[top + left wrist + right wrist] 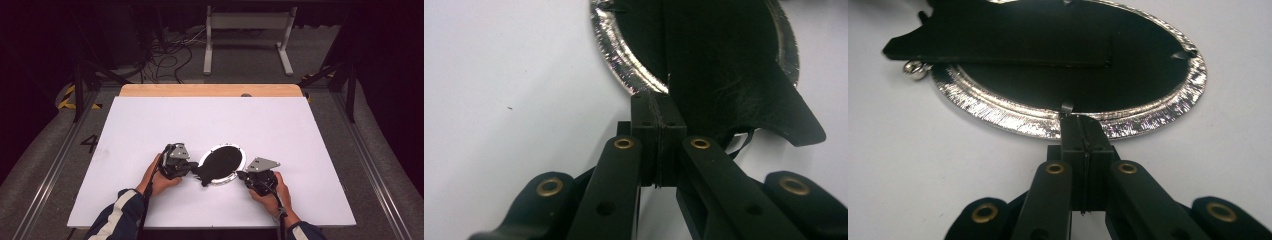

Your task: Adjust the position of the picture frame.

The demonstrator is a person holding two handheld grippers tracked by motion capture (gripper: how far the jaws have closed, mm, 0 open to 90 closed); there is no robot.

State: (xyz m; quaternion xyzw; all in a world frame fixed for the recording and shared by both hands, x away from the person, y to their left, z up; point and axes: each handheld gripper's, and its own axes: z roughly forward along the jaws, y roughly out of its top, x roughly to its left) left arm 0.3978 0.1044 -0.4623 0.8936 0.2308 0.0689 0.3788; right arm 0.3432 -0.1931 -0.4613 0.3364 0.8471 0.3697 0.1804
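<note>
Black cloth (220, 165): lies on silver foil plate (239, 151); white bench (150, 125)
left gripper (192, 166): jaws clenched on cloth edge
right gripper (241, 175): jaws clenched at plate rim

You have a matt black cloth (1048, 35) lying in a shiny, crinkled foil plate (1013, 117) whose rim glints like brushed metal. Your grippers' jaws look like matt black plastic with brass-coloured rivets (623, 144). The table's white top (150, 130) is smooth and matt, with bare wood along its far edge.
</note>
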